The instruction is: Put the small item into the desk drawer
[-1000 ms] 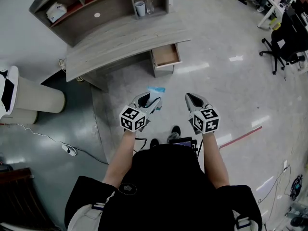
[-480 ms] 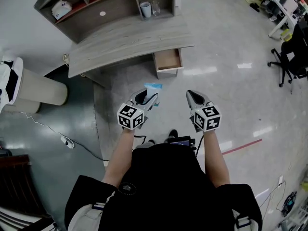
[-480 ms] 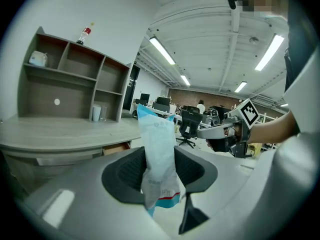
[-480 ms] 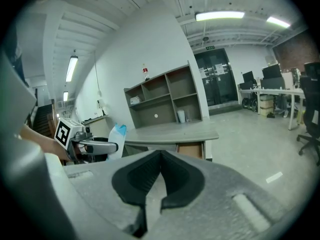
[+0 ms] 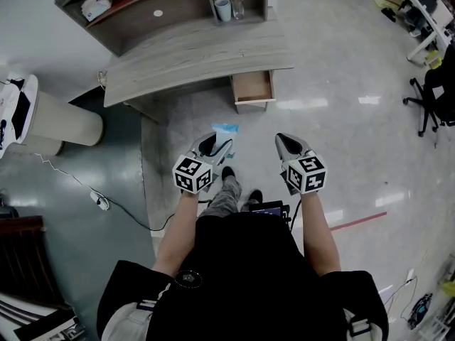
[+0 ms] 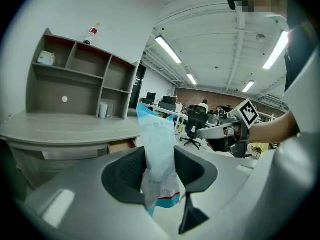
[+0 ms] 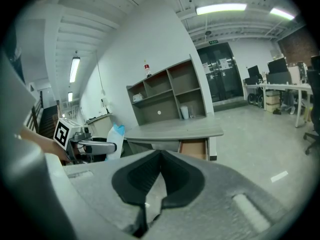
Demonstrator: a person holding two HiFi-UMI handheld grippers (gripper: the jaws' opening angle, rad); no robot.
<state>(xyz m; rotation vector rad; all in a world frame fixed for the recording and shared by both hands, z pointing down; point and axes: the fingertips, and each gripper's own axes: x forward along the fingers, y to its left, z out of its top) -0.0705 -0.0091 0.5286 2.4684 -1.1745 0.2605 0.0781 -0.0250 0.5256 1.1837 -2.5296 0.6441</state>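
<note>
A small pale blue and white packet (image 6: 159,156) stands upright between the dark pads of my left gripper (image 5: 214,146), which is shut on it. In the head view the packet (image 5: 227,128) sticks out ahead of that gripper, above the floor and short of the desk. The grey desk (image 5: 192,55) lies further ahead. Its wooden drawer (image 5: 254,87) is pulled open at the right end and shows again as the drawer (image 7: 194,148) in the right gripper view. My right gripper (image 5: 287,146) hangs level with the left one, shut with nothing in it.
A shelf unit (image 5: 163,6) on the desk holds a white cup (image 5: 223,9) and a glass. A white round bin (image 5: 60,123) stands at the left, with a cable (image 5: 99,201) on the floor nearby. Office chairs (image 5: 434,98) stand at the far right.
The desk and drawer have shifted slightly right in the head view as the person walks. A leg now steps forward between the grippers. Both grippers keep their pose and the packet stays gripped.
</note>
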